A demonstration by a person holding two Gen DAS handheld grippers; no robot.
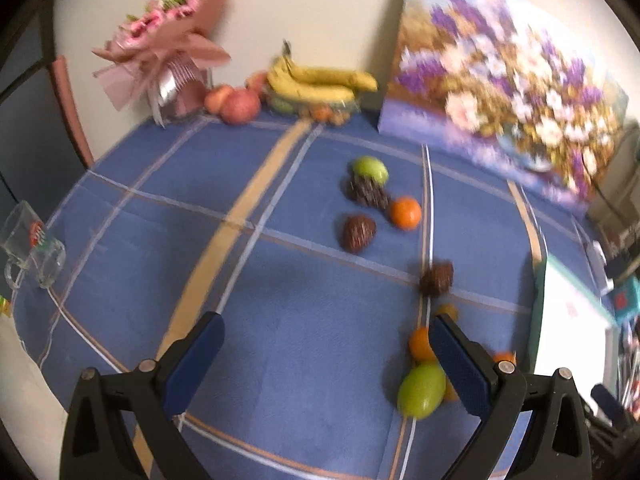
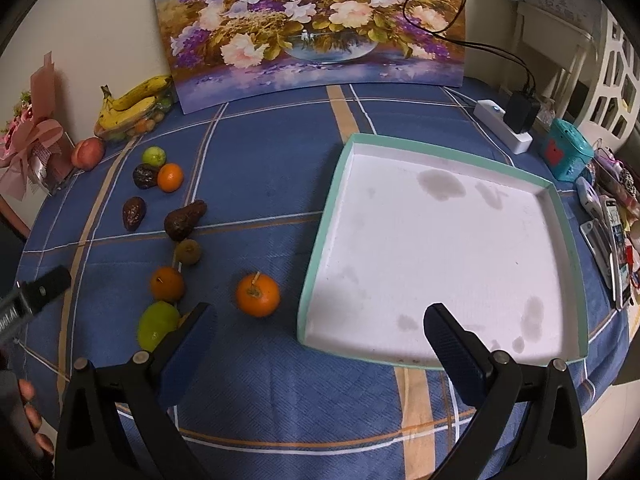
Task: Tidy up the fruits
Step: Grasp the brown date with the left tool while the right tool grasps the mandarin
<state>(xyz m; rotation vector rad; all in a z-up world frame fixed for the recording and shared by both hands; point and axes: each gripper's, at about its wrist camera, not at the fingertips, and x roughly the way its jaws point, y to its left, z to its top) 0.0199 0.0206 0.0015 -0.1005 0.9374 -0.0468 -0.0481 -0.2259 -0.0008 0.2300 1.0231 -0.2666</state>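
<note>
Both my claws released, holding nothing: left claw (image 1: 326, 356), right claw (image 2: 320, 330). Tray (image 2: 325, 216) bare. Fruit loose on cloth, left of tray. Start step, I judge: next, right claw closes on nearest orange (image 2: 257, 294).

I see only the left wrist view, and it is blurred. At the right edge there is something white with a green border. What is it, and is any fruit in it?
Observer: It is a shallow tray with a teal rim; no fruit inside, only grey stains.
Operator: Which fruit lies nearest to it?
Observer: An orange with a stem, alone on the cloth left of the tray.
Operator: Is the right gripper holding something?
Observer: No, the right gripper is open and empty above the cloth.
</note>
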